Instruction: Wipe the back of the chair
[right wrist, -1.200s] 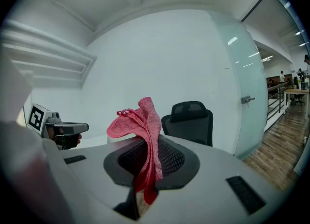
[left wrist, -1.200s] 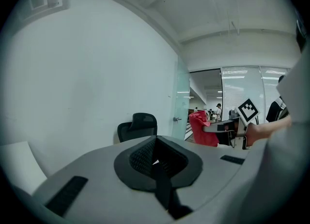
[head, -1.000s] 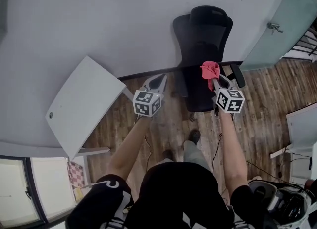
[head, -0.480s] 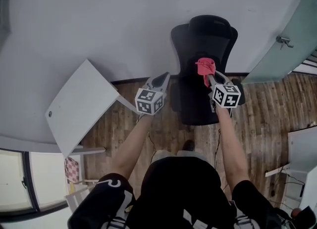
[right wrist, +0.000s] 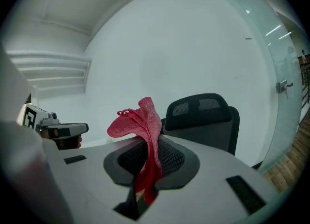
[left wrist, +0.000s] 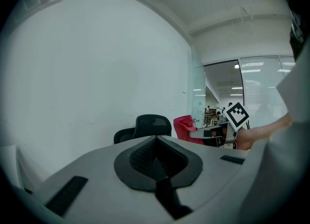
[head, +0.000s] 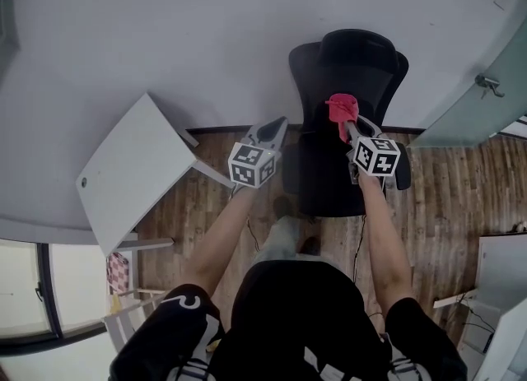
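Over the last second the person has stepped in toward the black office chair [head: 350,62], and the right gripper [head: 349,127] has carried the red cloth [head: 342,109] from in front of the seat up to the chair's back. The cloth now hangs just before the backrest, below the headrest; I cannot tell whether it touches yet. By my judgement the approach is nearly done and no wiping stroke has begun.

The right gripper pinches the cloth, which bunches above its jaws and trails down between them. The left gripper [head: 275,127] hovers just left of the chair, jaws pressed together on nothing.

Count: one chair, one cloth, two grippers, one white worktop [head: 132,169] well left of the chair, and one glass door [head: 486,75] to the chair's right.
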### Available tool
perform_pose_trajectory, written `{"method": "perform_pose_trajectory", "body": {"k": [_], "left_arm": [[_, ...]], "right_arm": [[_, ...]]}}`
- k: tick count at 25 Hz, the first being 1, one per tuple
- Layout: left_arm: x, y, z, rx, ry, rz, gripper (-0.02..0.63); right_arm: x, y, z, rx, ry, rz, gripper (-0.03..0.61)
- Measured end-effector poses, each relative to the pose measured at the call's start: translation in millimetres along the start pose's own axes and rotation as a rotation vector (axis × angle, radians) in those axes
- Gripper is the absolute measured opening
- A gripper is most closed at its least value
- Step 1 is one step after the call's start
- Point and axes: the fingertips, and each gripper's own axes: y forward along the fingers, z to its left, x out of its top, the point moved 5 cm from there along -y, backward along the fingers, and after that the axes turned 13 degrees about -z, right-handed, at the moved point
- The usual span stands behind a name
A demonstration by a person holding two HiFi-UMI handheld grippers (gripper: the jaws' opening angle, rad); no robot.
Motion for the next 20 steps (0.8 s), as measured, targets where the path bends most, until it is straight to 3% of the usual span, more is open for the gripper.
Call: {"method": "perform_pose_trajectory", "body": {"k": [20], "left_arm": [[-16,174,113,-0.131,-0.039,0.028,0.025]], "right_arm": [[3,175,-66,-0.067,0.007,0.060,0.067]]}}
